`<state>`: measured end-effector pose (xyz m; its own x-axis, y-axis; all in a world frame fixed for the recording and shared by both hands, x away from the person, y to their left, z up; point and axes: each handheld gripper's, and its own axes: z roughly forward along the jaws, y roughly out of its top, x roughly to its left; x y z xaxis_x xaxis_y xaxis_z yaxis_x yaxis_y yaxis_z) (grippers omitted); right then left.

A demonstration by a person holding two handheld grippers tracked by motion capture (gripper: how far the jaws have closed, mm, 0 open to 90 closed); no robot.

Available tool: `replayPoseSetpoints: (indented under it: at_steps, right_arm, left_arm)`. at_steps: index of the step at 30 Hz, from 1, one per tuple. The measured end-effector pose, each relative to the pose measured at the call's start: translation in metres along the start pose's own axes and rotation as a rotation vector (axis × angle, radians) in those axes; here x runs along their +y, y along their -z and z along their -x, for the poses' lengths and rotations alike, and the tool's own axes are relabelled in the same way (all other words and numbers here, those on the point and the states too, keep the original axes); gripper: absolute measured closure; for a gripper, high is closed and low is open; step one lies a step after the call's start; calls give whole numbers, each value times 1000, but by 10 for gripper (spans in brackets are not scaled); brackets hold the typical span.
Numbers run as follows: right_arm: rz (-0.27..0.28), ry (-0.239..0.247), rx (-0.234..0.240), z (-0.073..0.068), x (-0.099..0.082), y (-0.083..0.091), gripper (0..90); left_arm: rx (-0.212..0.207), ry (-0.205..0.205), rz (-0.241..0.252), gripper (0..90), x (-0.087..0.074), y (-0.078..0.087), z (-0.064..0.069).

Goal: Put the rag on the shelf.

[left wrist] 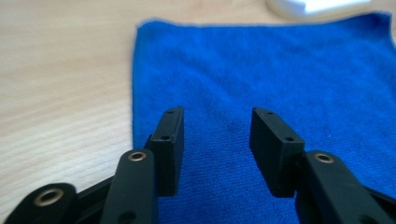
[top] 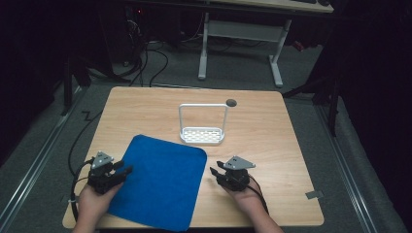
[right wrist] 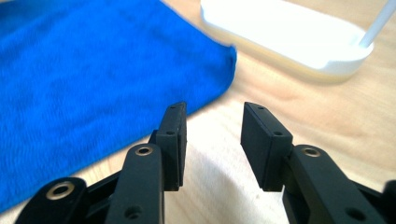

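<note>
Between both grippers, near the table's front edge, lies the flat blue microfibre cloth (top: 160, 182).
Left gripper (top: 121, 171) hovers over its left edge, right gripper (top: 214, 171) just beside its right edge, both part-open and empty; a shallow pinch could slip off the thin fabric, bunching it toward the white plastic rack (top: 202, 135).

Cloth (top: 160, 182) flat on the table (top: 272, 136), toward the near left. Behind the cloth's far right corner, just apart from it, a rack (top: 202, 126) standing upright near the table's middle. Left gripper (top: 122, 173) at the cloth's left edge, jaws over it. Right gripper (top: 215, 173) just beside the cloth's right edge, over bare table, near side of the rack.
</note>
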<state>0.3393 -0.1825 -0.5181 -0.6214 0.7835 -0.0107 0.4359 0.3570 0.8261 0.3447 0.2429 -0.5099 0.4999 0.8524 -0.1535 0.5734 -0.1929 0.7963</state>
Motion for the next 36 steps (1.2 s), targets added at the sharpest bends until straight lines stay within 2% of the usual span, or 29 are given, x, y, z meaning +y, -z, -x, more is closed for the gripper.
replayPoseSetpoints:
  at_steps: [1, 3, 4, 5, 6, 12, 13, 22, 25, 26, 27, 31, 32, 36]
  right_arm:
    - [3, 9, -1, -3, 0, 0, 615]
    - [0, 41, -1, -10, 0, 1, 601]
    - [0, 41, -1, -10, 0, 1, 601]
    - [2, 77, 0, -17, 0, 1, 600]
    - [7, 88, 4, -19, 1, 1, 599]
    - [15, 88, 21, -22, 4, -1, 591]
    - [12, 100, 28, -24, 4, -3, 592]
    - [3, 129, 100, -40, 10, -10, 615]
    - [-13, 165, 148, -52, 13, -20, 675]
    - [-25, 167, 163, -56, 14, -24, 702]
    - [-35, 175, 182, -59, 15, -27, 729]
    - [-80, 200, 221, -70, 17, -39, 857]
    - [-89, 206, 229, -73, 17, -41, 888]
    - [-123, 211, 243, -77, 17, -47, 900]
  left_arm:
    - [-19, 13, -2, 593, 0, 0, -1]
    - [-26, -5, 8, 588, 2, -2, 0]
    - [-26, -5, 8, 588, 2, -2, 0]
    - [-24, -28, 4, 588, 3, -4, 0]
    - [-15, -48, -2, 587, 4, -7, 0]
    - [-20, -34, -11, 582, 1, -8, -5]
    - [-17, -24, -9, 583, 0, -8, -8]
    - [-26, 14, -19, 689, -7, 1, -17]
    - [-19, 12, -62, 763, -13, 6, -19]
    - [-19, 12, -62, 781, -13, 6, -19]
    - [-3, 4, -90, 793, -16, 7, -19]
    - [6, -1, -124, 850, -21, 6, -20]
    - [7, -9, -147, 863, -24, 5, -20]
    - [1, -11, -142, 876, -26, 7, -19]
